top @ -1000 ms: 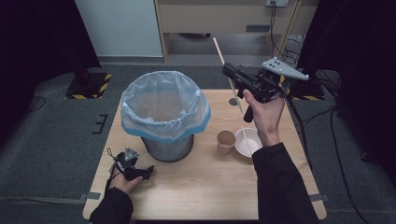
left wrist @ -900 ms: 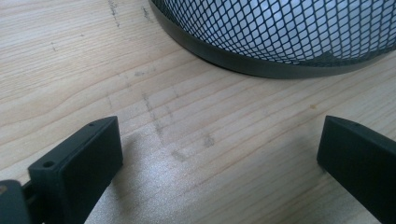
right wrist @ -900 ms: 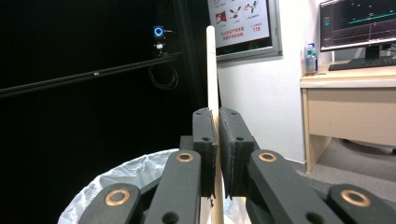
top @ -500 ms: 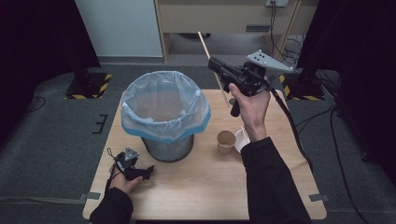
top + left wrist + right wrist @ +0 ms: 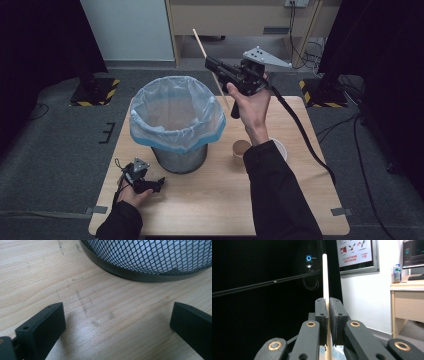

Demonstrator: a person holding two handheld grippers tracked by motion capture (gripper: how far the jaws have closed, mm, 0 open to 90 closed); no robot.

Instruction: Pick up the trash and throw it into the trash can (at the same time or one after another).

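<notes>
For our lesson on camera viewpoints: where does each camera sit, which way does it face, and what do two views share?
High view: above the table, looking forward and down; both forearms show.
Left gripper view: on the left hand-held gripper, low, facing the mesh bin; open jaws show.
Right gripper view: on the right hand-held gripper, facing the room; jaws clamp a wooden stick.
Shared: bin and stick recur in the high view.

A pale, smooth wooden stick (image 5: 325, 277) is gripped by matt black plastic fingers (image 5: 322, 315). The desk (image 5: 50, 277) is seen as light, grained wood. A black metal mesh bin (image 5: 155, 257) is lined with thin, translucent bluish plastic (image 5: 172, 112)
</notes>
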